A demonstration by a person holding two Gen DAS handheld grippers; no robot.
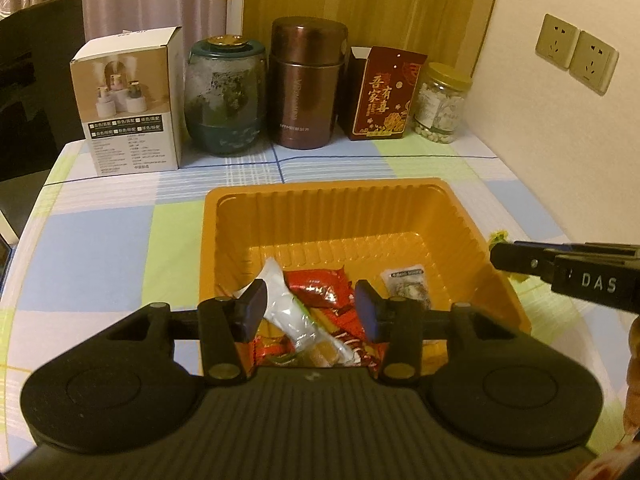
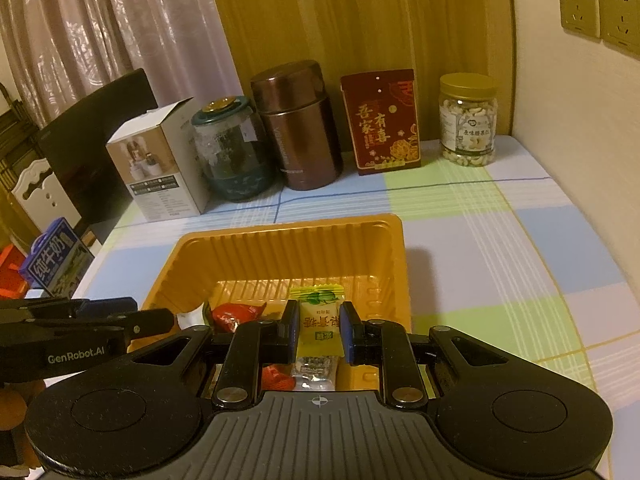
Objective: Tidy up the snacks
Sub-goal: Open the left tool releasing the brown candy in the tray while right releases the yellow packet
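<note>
Snacks lay in the orange tray [image 1: 332, 216] on our checked tablecloth [image 1: 120, 240]: a white packet [image 1: 288, 312], red wrappers [image 1: 320, 288] and a small clear packet [image 1: 408, 284]. Our left gripper [image 1: 314, 308] hung released over them, holding nothing. Our right gripper [image 2: 320, 330] clenched a yellow candy [image 2: 319, 316] above the tray's near end

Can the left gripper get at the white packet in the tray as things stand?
Probably yes. The left gripper is open over the orange tray, and the white packet lies on top of the red wrappers between its fingers. The right gripper, holding a yellow candy, is off to the side.
</note>
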